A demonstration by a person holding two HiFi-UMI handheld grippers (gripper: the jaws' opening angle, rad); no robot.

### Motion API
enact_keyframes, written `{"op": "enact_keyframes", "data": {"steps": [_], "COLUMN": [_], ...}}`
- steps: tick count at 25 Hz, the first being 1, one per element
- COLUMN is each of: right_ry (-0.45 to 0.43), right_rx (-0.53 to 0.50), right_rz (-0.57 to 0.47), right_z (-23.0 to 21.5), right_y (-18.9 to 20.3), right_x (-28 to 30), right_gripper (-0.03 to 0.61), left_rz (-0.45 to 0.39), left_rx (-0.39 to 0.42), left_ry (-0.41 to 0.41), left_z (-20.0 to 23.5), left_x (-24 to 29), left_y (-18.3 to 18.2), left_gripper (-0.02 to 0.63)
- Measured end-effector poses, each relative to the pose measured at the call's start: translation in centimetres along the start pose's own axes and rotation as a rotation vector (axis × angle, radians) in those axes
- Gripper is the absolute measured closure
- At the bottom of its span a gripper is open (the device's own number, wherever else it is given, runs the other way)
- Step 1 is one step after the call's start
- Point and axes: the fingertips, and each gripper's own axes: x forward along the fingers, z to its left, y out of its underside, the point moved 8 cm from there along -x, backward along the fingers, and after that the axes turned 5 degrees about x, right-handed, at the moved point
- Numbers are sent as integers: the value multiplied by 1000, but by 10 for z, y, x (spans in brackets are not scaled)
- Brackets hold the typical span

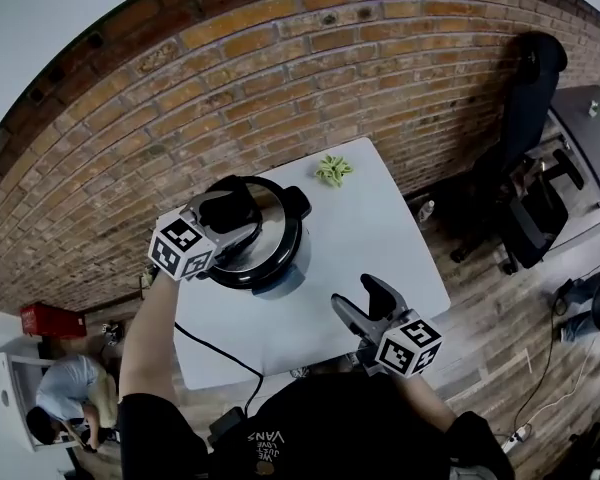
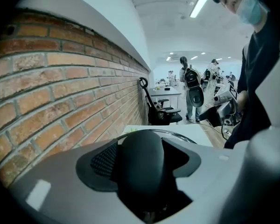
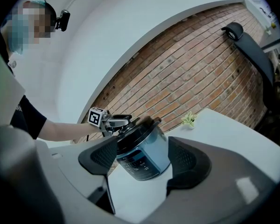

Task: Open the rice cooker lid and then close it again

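Clasps the black lid handle in the left gripper, rice cooker by the table's left edge; holds the right gripper released, empty, above the near edge; leaves a green plant at the far corner, a cable off the near edge
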Motion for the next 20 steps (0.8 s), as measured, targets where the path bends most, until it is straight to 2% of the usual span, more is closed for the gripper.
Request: {"op": "enact_keyframes", "data": {"steps": [4, 9, 13, 20], "right_ry": [-50, -124, -178, -246], "right_rx": [-17, -44, -68, -102], "right_rz": [44, 108, 163, 204], "right_z": [-4, -10, -17, -19], "right_y": [-5, -14, -23, -36], "right_x": [-1, -1, -2, 10], "right_gripper": [245, 245, 245, 245], "left_rz": [-8, 27, 53, -76], "left_rx": [-6, -59, -83, -150], "left_ry": [-65, -116, -219, -449], "left_z": [-4, -3, -9, -38], "left_x": [2, 0, -7, -56], "left_y": [1, 1, 0, -6], "left_gripper": [328, 308, 290, 291]}}
